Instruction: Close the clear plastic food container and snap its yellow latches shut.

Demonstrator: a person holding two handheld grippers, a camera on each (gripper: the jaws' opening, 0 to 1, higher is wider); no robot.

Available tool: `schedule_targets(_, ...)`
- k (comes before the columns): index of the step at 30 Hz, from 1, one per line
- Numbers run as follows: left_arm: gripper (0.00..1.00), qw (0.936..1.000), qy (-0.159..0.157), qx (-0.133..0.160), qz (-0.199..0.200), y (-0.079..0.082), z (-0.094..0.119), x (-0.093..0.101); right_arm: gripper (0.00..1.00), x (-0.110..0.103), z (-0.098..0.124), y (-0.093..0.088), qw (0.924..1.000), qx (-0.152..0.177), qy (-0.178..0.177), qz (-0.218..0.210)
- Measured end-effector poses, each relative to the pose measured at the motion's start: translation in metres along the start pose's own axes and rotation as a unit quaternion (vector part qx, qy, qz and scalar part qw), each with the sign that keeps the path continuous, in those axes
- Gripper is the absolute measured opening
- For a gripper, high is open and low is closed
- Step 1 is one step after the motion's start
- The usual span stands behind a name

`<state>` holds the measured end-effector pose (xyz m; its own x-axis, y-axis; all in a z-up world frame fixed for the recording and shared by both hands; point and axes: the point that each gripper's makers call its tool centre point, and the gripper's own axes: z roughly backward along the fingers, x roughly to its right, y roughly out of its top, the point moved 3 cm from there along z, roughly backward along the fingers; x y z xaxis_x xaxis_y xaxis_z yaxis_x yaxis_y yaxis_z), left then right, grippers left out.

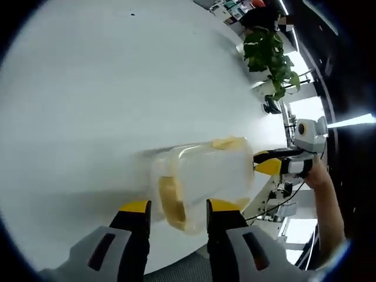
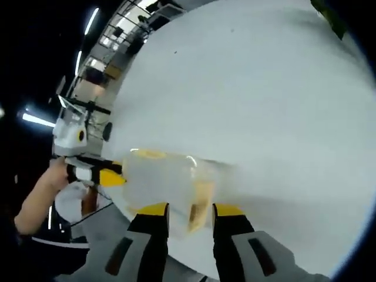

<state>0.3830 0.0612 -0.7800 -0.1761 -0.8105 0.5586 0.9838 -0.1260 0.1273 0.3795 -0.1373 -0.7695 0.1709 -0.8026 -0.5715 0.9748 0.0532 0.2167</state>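
— Where is the container?

— The clear plastic food container [image 1: 202, 176] lies on the white table [image 1: 88, 106], near its edge, between the two grippers.

— Latches?

— One yellow latch [image 1: 171, 202] faces the left gripper [image 1: 176, 207], another [image 2: 201, 205] the right gripper [image 2: 185, 210].

— Gripper states?

— Both are spread, a latch in each gap; contact is unclear. A potted plant [image 1: 269, 54] stands beyond the table.

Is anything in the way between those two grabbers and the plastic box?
Nothing visible. The container sits on the white table with the left gripper and right gripper right at its opposite ends, jaws open.
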Motion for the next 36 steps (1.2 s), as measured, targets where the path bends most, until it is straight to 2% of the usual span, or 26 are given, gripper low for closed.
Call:
schedule_targets(2, 0.36, 0.9999, -0.007, 0.001, 0.009, -0.001, -0.001, 0.001, 0.18, 0.003, -0.002, -0.001, 1.0, -0.002, -0.009, 0.001)
schedule_targets(9, 0.39, 0.9997, -0.014, 0.002, 0.02, -0.004, -0.003, -0.001, 0.25, 0.001, -0.008, -0.003, 1.0, -0.004, 0.006, -0.002)
schedule_targets(14, 0.3, 0.9991, -0.033, -0.001, 0.026, -0.005, -0.004, 0.007, 0.24, 0.002, -0.008, -0.003, 0.9999, -0.007, 0.007, -0.003)
schedule_targets(24, 0.28, 0.9989, -0.039, -0.004, 0.025, -0.009, -0.003, 0.012, 0.23, 0.003, -0.009, -0.002, 0.9999, -0.008, 0.009, -0.004)
schedule_targets(32, 0.26, 0.9986, -0.043, -0.009, 0.029, -0.003, -0.006, 0.007, 0.21, 0.001, -0.009, -0.002, 0.9998, -0.019, 0.001, 0.0)
schedule_targets(36, 0.26, 0.9981, -0.05, -0.008, 0.035, -0.005, -0.006, 0.008, 0.21, 0.002, -0.009, -0.002, 0.9998, -0.019, 0.003, -0.002)
